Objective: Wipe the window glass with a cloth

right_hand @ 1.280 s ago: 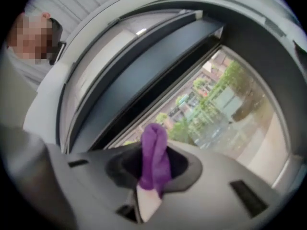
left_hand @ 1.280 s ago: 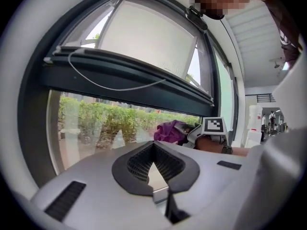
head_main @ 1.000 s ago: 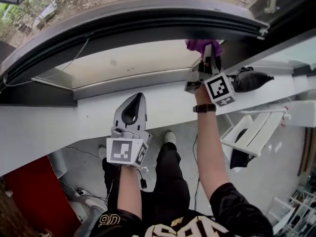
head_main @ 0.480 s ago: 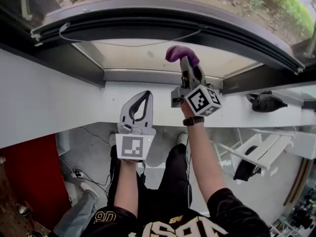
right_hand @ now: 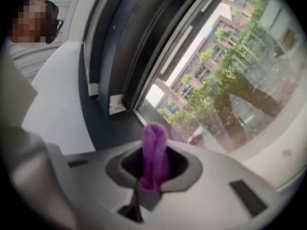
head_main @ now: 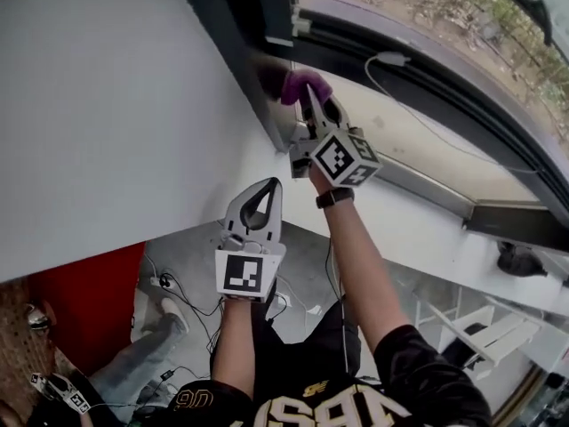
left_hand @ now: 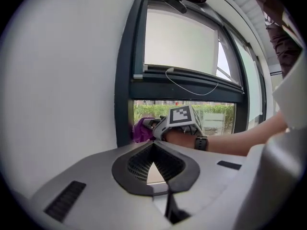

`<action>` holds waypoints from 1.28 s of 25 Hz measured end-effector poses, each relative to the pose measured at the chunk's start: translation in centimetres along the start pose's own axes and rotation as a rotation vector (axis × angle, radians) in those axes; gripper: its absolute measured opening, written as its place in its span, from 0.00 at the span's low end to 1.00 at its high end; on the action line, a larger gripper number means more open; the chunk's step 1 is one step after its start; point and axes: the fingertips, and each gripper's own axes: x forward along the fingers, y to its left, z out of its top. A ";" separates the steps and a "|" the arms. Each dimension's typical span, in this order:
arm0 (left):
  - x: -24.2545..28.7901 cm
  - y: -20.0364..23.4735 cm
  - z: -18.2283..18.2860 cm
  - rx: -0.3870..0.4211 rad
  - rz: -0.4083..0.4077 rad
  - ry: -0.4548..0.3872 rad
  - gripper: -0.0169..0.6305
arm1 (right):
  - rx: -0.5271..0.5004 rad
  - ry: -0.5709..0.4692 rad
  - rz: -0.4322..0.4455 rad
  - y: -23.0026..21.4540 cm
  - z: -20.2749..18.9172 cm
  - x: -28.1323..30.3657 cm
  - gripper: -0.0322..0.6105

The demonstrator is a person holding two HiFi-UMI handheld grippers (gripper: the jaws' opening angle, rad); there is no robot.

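My right gripper (head_main: 311,100), clamped on the purple cloth (right_hand: 154,145), is at the window glass (right_hand: 225,90) beside the dark frame (right_hand: 120,56); I should press evenly. Left gripper (left_hand: 153,150) closed, empty.

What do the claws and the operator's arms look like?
Left claw and right claw: light grey shells, black ribbed teardrop-shaped throat, black-and-white marker cube at the rear. Black short-sleeved jersey with pale lettering; dark wristband on the right wrist.
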 end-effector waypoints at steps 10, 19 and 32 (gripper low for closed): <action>6.2 -12.2 -0.8 -0.054 -0.193 0.017 0.04 | 0.044 -0.138 -0.205 -11.2 9.4 -12.1 0.17; 9.8 -34.9 -0.5 -0.092 -0.450 -0.011 0.04 | 0.001 -0.349 -0.517 -28.0 25.6 -36.9 0.17; 8.0 -32.9 1.2 -0.092 -0.414 -0.023 0.04 | 0.039 -0.268 -0.656 -31.3 24.1 -41.4 0.17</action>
